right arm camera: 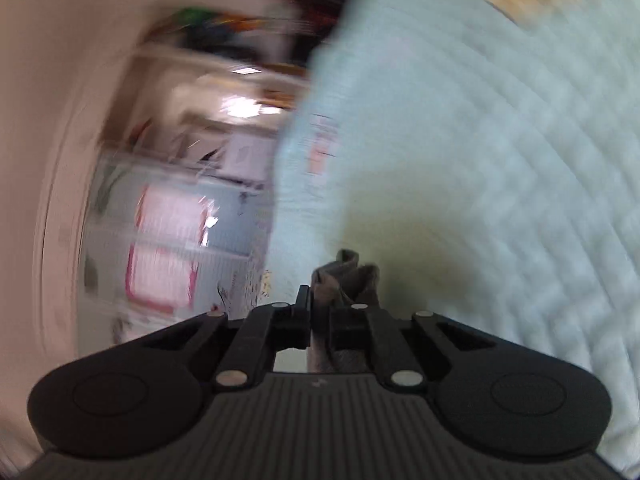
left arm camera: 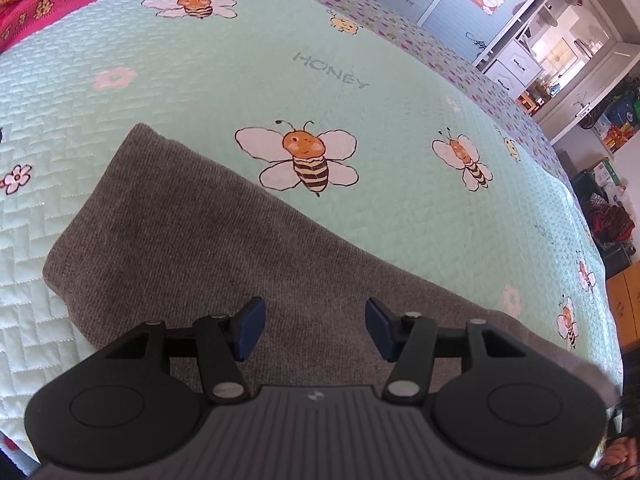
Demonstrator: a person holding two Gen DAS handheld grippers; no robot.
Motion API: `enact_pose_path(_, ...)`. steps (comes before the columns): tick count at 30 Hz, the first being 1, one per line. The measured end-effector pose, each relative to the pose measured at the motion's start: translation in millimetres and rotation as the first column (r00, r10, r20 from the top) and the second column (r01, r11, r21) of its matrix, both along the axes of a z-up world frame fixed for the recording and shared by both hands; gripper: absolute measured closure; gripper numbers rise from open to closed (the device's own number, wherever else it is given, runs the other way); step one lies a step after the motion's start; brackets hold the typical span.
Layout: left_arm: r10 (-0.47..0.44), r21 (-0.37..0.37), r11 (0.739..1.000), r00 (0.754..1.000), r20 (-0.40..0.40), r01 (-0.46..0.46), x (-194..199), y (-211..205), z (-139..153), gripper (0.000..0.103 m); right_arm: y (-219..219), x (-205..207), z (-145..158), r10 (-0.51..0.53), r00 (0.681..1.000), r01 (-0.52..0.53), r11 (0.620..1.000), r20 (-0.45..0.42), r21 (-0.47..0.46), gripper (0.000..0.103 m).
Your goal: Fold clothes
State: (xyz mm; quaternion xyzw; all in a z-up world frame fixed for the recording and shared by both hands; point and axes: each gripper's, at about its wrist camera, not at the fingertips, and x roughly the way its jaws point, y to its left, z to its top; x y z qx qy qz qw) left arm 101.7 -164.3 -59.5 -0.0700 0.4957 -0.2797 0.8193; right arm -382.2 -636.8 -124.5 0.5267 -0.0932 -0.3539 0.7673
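Your left tongs (left arm camera: pixel 316 330) hover with the blue pads (left arm camera: pixel 250 328) spread wide, empty, just above the grey garment (left arm camera: pixel 180 240). That garment lies flat on the bed's mint quilt (left arm camera: pixel 400 220) (the one printed with bees and the word HONEY), its rounded end pointing away from you toward the upper left. Your right tongs (right arm camera: pixel 320 320) are pressed together on a bunched fold of the same grey cloth (right arm camera: pixel 346 276), which sticks up between the tips. Behind them the right view is heavily smeared; the pale quilt seems to fill its right side.
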Motion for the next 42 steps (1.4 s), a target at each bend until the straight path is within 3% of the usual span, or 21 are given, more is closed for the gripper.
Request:
enact_pose_path(2, -0.001, 0.004, 1.0, 1.0, 0.006, 0.001, -0.9, -2.3, 2.0, 0.045, 26.2, 18.6, 42.3, 0.044, 0.98, -0.094, 0.961, -0.192, -0.259, 0.095)
enact_pose_path(4, 0.003, 0.002, 1.0, 1.0, 0.005, -0.003, -2.3, -4.9, 2.3, 0.045, 52.8, 41.8, 53.7, 0.016, 0.906, -0.201, 0.896, -0.423, -0.396, 0.091)
enact_pose_path(5, 0.001, 0.004, 1.0, 1.0, 0.004, -0.001, -4.3, -6.6, 1.9, 0.045, 59.3, 51.4, 45.4, -0.007, 0.855, -0.235, 0.887, -0.519, -0.399, 0.078)
enact_pose_path(6, -0.003, 0.006, 1.0, 1.0, 0.002, 0.003, -6.8, -8.5, 1.6, 0.045, 60.0, 55.3, 31.6, -0.022, 0.815, -0.234, 0.902, -0.579, -0.364, 0.07)
enact_pose_path(7, -0.006, 0.009, 1.0, 1.0, 0.001, 0.006, -9.2, -10.4, 1.2, 0.045, 58.1, 53.0, 16.7, -0.034, 0.796, -0.199, 0.928, -0.604, -0.314, 0.069)
enact_pose_path(8, -0.012, 0.012, 1.0, 1.0, 0.002, 0.012, -12.0, -11.8, 1.0, 0.045, 57.5, 45.1, 3.7, -0.038, 0.805, -0.152, 0.952, -0.593, -0.267, 0.068)
enact_pose_path(11, -0.025, 0.031, 0.999, 1.0, 0.0, 0.025, -17.8, -14.9, -1.1, 0.045, 62.1, 17.1, -14.4, -0.054, 0.885, -0.033, 0.983, -0.462, -0.178, 0.067)
enact_pose_path(13, -0.016, 0.035, 0.999, 1.0, -0.004, 0.016, -19.1, -15.1, -2.9, 0.045, 63.3, -0.3, -20.0, -0.09, 0.923, 0.053, 0.993, -0.374, -0.109, 0.058)
enact_pose_path(14, -0.011, 0.036, 0.999, 1.0, -0.006, 0.011, -19.8, -15.0, -3.8, 0.045, 59.0, -11.3, -25.5, -0.095, 0.951, 0.086, 0.995, -0.293, -0.046, 0.048)
enact_pose_path(15, -0.008, 0.036, 0.999, 1.0, -0.009, 0.009, -20.7, -15.2, -4.4, 0.045, 53.9, -18.6, -33.2, -0.084, 0.975, 0.091, 0.996, -0.204, 0.024, 0.046)
enact_pose_path(17, -0.007, 0.037, 0.999, 1.0, -0.013, 0.007, -23.0, -16.1, -5.3, 0.045, 44.9, -21.3, -45.0, -0.048, 0.996, 0.057, 0.992, -0.081, 0.114, 0.046)
enact_pose_path(21, -0.008, 0.043, 0.999, 1.0, -0.012, 0.009, -27.9, -18.5, -4.5, 0.045, 25.1, -3.4, -50.1, 0.0, 1.0, -0.002, 0.983, 0.009, 0.185, 0.046)
enact_pose_path(23, -0.008, 0.045, 0.999, 1.0, -0.008, 0.008, -29.6, -18.4, -2.3, 0.045, 11.7, 10.0, -51.0, 0.001, 1.0, -0.003, 0.977, 0.01, 0.214, 0.051)
enact_pose_path(26, -0.004, 0.045, 0.999, 1.0, 0.001, 0.004, -30.7, -16.3, 2.3, 0.045, -13.4, 16.4, -51.1, -0.004, 0.999, -0.007, 0.971, 0.044, 0.24, 0.091)
enact_pose_path(31, 0.025, 0.033, 0.999, 1.0, 0.01, -0.026, -27.1, -5.6, 5.2, 0.045, -9.0, 7.9, -15.2, -0.015, 0.999, 0.017, 0.998, -0.037, 0.053, 0.092)
enact_pose_path(32, 0.03, 0.034, 0.999, 1.0, 0.005, -0.031, -25.8, -3.8, 3.4, 0.045, -7.9, 6.9, -18.4, -0.016, 0.998, 0.02, 0.998, -0.06, 0.052, 0.092)
enact_pose_path(34, 0.039, 0.037, 0.999, 0.999, -0.003, -0.039, -23.5, -0.6, 0.0, 0.045, -17.6, 4.6, -43.2, 0.011, 0.995, 0.005, 0.988, -0.104, 0.155, 0.091)
enact_pose_path(35, 0.042, 0.032, 0.999, 0.999, -0.004, -0.042, -22.9, 2.3, -0.8, 0.045, -17.8, 0.0, -50.8, 0.014, 0.996, 0.001, 0.984, -0.086, 0.178, 0.093)
enact_pose_path(37, 0.046, 0.017, 0.999, 0.999, -0.006, -0.046, -20.9, 9.5, -1.5, 0.045, -13.0, -6.4, -51.4, 0.019, 0.999, -0.012, 0.987, -0.041, 0.16, 0.09)
enact_pose_path(41, 0.095, -0.021, 0.995, 0.995, -0.008, -0.095, -11.0, 30.2, -2.0, 0.045, -9.3, -0.3, -45.7, 0.043, 0.997, -0.034, 0.99, -0.065, 0.135, 0.078)
enact_pose_path(42, 0.106, -0.036, 0.994, 0.994, -0.007, -0.107, -8.9, 36.5, -1.2, 0.045, -8.3, 1.2, -44.3, 0.048, 0.996, -0.039, 0.991, -0.071, 0.129, 0.071)
